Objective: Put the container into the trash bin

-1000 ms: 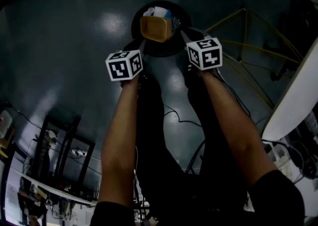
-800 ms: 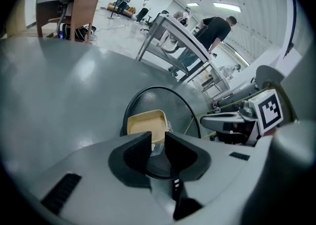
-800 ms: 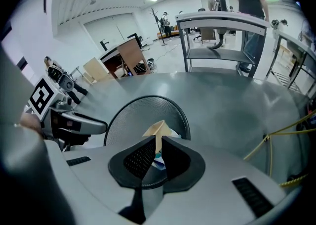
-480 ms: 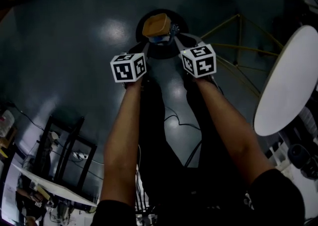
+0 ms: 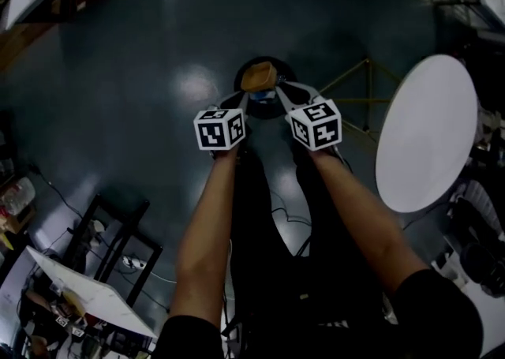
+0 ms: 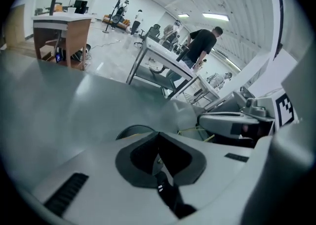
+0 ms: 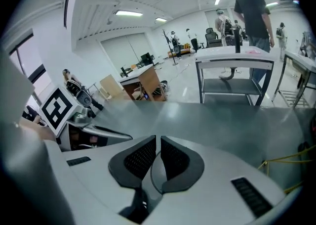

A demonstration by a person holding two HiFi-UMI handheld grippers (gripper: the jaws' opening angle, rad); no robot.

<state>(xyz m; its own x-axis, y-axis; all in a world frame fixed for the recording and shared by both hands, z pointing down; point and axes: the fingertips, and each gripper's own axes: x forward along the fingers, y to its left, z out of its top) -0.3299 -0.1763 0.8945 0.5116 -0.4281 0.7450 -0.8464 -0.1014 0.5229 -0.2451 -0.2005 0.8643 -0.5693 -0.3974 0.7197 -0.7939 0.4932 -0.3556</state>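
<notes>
The tan container lies tilted in the mouth of the round black trash bin on the dark floor, seen in the head view. Both grippers hang above and in front of the bin, apart from it. My left gripper has its pads pressed together with nothing between them; the bin's rim shows just past its tip. My right gripper has its pads almost touching, with a thin slit and nothing in it.
A round white table stands at the right, with a yellow-legged stand between it and the bin. A black rack and a white board sit at lower left. Cables trail on the floor. People and desks are far off.
Both grippers have risen away from the bin. The container, earlier up between the two grippers over the bin, now rests in the bin's mouth, smaller and farther below.
</notes>
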